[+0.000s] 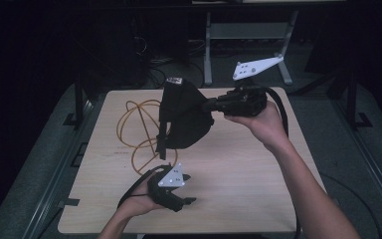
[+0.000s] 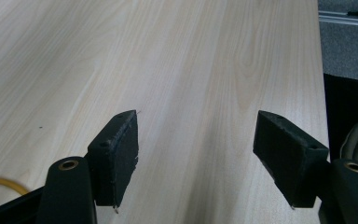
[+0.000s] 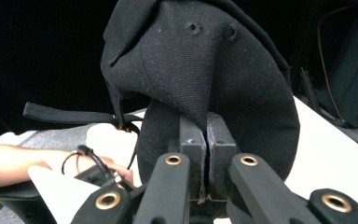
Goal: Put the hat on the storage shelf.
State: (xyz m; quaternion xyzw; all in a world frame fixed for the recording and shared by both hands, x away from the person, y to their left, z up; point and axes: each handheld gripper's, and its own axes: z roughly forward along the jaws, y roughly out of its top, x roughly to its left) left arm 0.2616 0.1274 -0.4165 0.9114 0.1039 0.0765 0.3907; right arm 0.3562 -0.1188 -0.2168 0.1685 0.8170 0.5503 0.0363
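Right gripper [image 1: 210,104] was clamped on the black cap [image 1: 181,117], jaws pinching its fabric, cap held up off the table [image 1: 238,169] over the far half. Left gripper [image 1: 186,189] sat low near the front edge, jaws spread wide with nothing between them, just bare tabletop. I saw an orange cable [image 1: 139,127] looped on the light wood-grain top, left of the cap. Room was dark; a grey metal stand [image 1: 248,35] stood behind the table.

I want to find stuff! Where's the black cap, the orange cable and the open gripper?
black cap [image 1: 184,117]: high view, crown.
orange cable [image 1: 129,112]: high view, loop's left side.
left gripper [image 1: 181,191]: high view, between its fingertips.
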